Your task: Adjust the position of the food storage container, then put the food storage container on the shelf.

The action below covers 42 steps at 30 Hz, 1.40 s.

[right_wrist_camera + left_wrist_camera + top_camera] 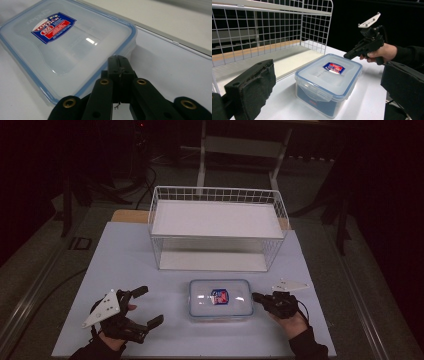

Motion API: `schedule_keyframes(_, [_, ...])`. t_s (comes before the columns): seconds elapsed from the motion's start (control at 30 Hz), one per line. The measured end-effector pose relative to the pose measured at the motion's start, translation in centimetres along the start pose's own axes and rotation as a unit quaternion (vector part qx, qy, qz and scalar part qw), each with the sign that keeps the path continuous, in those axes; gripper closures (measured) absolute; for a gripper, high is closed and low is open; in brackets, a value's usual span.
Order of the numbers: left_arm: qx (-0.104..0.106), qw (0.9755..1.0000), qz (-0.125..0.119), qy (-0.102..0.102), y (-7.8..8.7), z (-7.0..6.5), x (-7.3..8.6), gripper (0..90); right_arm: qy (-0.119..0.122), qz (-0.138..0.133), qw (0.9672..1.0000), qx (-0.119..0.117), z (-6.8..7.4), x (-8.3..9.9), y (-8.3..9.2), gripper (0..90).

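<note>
A clear lidded container [221, 299] with a blue seal lies flat on the table [125, 265], in front of the wire basket [217, 227], its long axis running left to right. The right gripper [260, 298], jaws pressed together, touches its right end. The left gripper [150, 306] hangs wide open, well apart to the left.

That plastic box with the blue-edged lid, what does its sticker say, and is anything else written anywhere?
"LOCK & LOCK": top line of the blue and red sticker on the lid of the box, only partly legible.
Smaller print in the sticker's red panel: too blurred to read.
Raised lettering moulded into the lid beside the sticker: too faint to read.
Wire basket, table, both grippers: no writing to be seen.
</note>
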<state>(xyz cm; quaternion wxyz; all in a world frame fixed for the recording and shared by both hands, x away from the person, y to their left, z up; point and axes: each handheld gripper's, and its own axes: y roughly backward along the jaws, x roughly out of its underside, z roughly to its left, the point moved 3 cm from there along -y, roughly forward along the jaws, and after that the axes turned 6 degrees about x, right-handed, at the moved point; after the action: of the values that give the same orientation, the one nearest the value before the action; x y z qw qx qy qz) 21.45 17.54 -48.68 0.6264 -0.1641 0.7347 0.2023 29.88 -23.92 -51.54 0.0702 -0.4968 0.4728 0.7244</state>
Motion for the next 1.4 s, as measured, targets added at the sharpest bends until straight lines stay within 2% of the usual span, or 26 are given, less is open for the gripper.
schedule_keyframes(0.13, [0.001, 1.0, -0.001, 0.0, -0.1, 0.0, 0.0, 0.0, -0.003, 0.0, 0.9999, -0.012, 0.2, 0.1, 0.0, 90.0])
schedule_keyframes(0.37, [0.001, 1.0, 0.001, 0.0, -0.1, 0.0, 0.1, 0.0, 0.012, 0.004, 0.9997, -0.021, 0.8, 0.1, -0.2, 90.0])
schedule_keyframes(0.47, [-0.001, 1.0, 0.002, 0.002, -0.1, 0.1, 0.1, 0.0, 0.005, -0.004, 0.9996, -0.026, 0.7, -0.1, -0.1, 88.7])
schedule_keyframes(0.53, [-0.003, 1.0, 0.003, 0.005, -0.1, 0.1, 0.1, 0.0, 0.006, -0.015, 0.9996, -0.023, 0.6, -0.4, 0.3, 73.9])
schedule_keyframes(0.57, [-0.005, 1.0, 0.005, 0.006, -0.2, 0.1, 0.1, 0.0, 0.007, -0.02, 0.9996, -0.017, 0.7, -0.6, 0.6, 70.2])
schedule_keyframes(0.6, [-0.005, 1.0, 0.005, 0.006, -0.2, 0.1, 0.1, 0.0, 0.007, -0.02, 0.9996, -0.017, 0.7, -0.6, 0.6, 70.2])
schedule_keyframes(0.63, [-0.011, 0.9998, 0.013, 0.006, -0.2, 0.2, 0.0, 0.0, 0.009, -0.039, 0.9991, -0.016, 0.8, -1.1, 1.4, 55.4])
schedule_keyframes(0.67, [-0.011, 0.9998, 0.013, 0.006, -0.2, 0.2, 0.0, 0.0, 0.009, -0.039, 0.9991, -0.016, 0.8, -1.1, 1.4, 55.4])
schedule_keyframes(0.7, [-0.015, 0.9997, 0.018, 0.006, -0.3, 0.2, -0.1, 0.0, 0.007, -0.048, 0.9987, -0.015, 1.0, -1.4, 1.7, 49.5])
schedule_keyframes(0.73, [-0.015, 0.9997, 0.018, 0.007, -0.4, 0.2, -0.3, 0.0, 0.007, -0.073, 0.997, -0.024, 1.3, -2.1, 2.5, 37.1])
schedule_keyframes(0.8, [-0.013, 0.9996, 0.025, 0.008, -0.7, 0.2, -1.0, 0.0, 0.005, -0.089, 0.995, -0.043, 1.7, -2.6, 3.0, 22.6])
schedule_keyframes(0.87, [-0.011, 0.9995, 0.028, 0.007, -0.8, 0.2, -1.2, 0.0, 0.017, -0.099, 0.9937, -0.051, 2.1, -3.0, 3.3, 14.3])
schedule_keyframes(0.9, [-0.008, 0.9992, 0.038, 0.01, -1.1, 0.3, -1.6, 0.0, 0.022, -0.106, 0.9929, -0.05, 2.2, -3.2, 3.4, 14.0])
schedule_keyframes(1.0, [-0.002, 0.999, 0.043, 0.015, -1.5, 0.4, -2.0, 0.0, 0.032, -0.114, 0.9916, -0.05, 2.5, -3.6, 3.5, 10.9])
schedule_keyframes(1.03, [0.005, 0.9983, 0.056, 0.016, -1.9, 0.5, -2.4, 0.0, 0.036, -0.141, 0.9882, -0.047, 2.6, -3.9, 3.7, 10.9])
schedule_keyframes(1.07, [0.007, 0.9981, 0.059, 0.017, -2.1, 0.5, -2.5, 0.0, 0.036, -0.148, 0.9878, -0.032, 2.6, -4.1, 3.8, 10.9])
schedule_keyframes(1.17, [0.014, 0.9976, 0.062, 0.027, -2.5, 0.6, -2.9, 0.0, 0.038, -0.154, 0.9872, -0.021, 2.5, -4.4, 4.0, 12.7])
schedule_keyframes(1.2, [0.02, 0.9971, 0.064, 0.036, -2.7, 0.7, -3.2, 0.0, 0.037, -0.161, 0.9857, -0.034, 2.7, -4.6, 4.2, 14.1])
schedule_keyframes(1.23, [0.021, 0.9969, 0.065, 0.039, -2.8, 0.8, -3.4, 0.0, 0.037, -0.161, 0.9857, -0.034, 2.7, -4.6, 4.2, 14.1])
schedule_keyframes(1.33, [0.033, 0.994, 0.089, 0.055, -3.5, 1.1, -4.0, 0.0, 0.044, -0.16, 0.9857, -0.03, 3.0, -4.8, 4.5, 14.8])
schedule_keyframes(1.4, [0.035, 0.9928, 0.096, 0.062, -3.9, 1.3, -4.4, 0.0, 0.057, -0.169, 0.9837, -0.023, 3.2, -4.9, 4.6, 16.9])
